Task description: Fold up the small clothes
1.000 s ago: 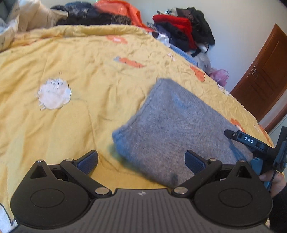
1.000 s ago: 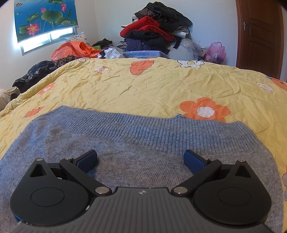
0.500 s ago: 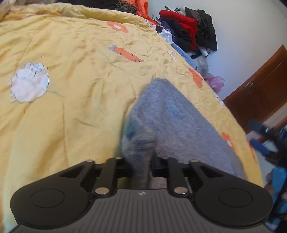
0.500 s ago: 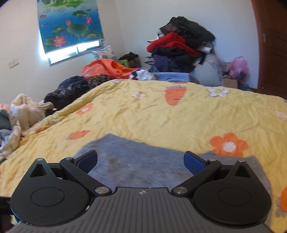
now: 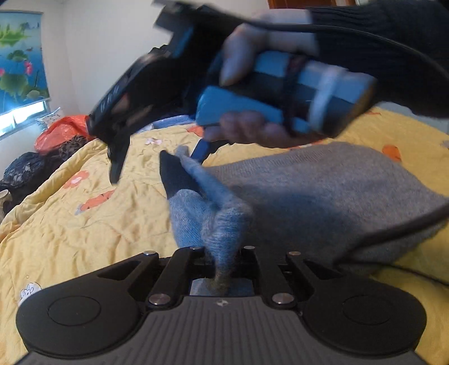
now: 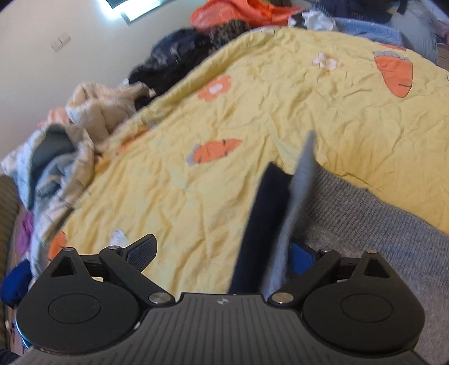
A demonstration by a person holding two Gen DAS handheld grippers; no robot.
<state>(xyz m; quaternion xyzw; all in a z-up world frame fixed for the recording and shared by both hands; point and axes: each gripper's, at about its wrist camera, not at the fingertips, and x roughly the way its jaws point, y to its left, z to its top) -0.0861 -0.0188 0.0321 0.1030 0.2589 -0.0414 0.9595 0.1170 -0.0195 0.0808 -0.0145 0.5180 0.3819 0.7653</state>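
A grey knit garment (image 5: pixel 322 202) lies folded on the yellow quilt (image 5: pixel 84 224). My left gripper (image 5: pixel 221 250) is shut on one bunched corner of it, and the edge runs up taut from there. In the left wrist view my right gripper (image 5: pixel 160 157) hangs over that raised edge, held by a hand (image 5: pixel 252 129) in a black sleeve. In the right wrist view the right gripper (image 6: pixel 221 254) stands wide with its jaws closing. The lifted edge of the grey garment (image 6: pixel 300 179) stands between its fingers, close to the right blue pad (image 6: pixel 301 258); the pads do not press on it.
The quilt (image 6: pixel 224 112) has orange carrots and flowers on it. Loose clothes are heaped along its far side: a cream and pale bundle (image 6: pixel 92 112), dark clothes (image 6: pixel 174 61), an orange heap (image 6: pixel 238 14). A lotus picture (image 5: pixel 19 56) hangs by the window.
My left gripper shut on the garment's corner, pulled it up and rolled. My right gripper left the flat garment, rose and swung round to the raised edge.
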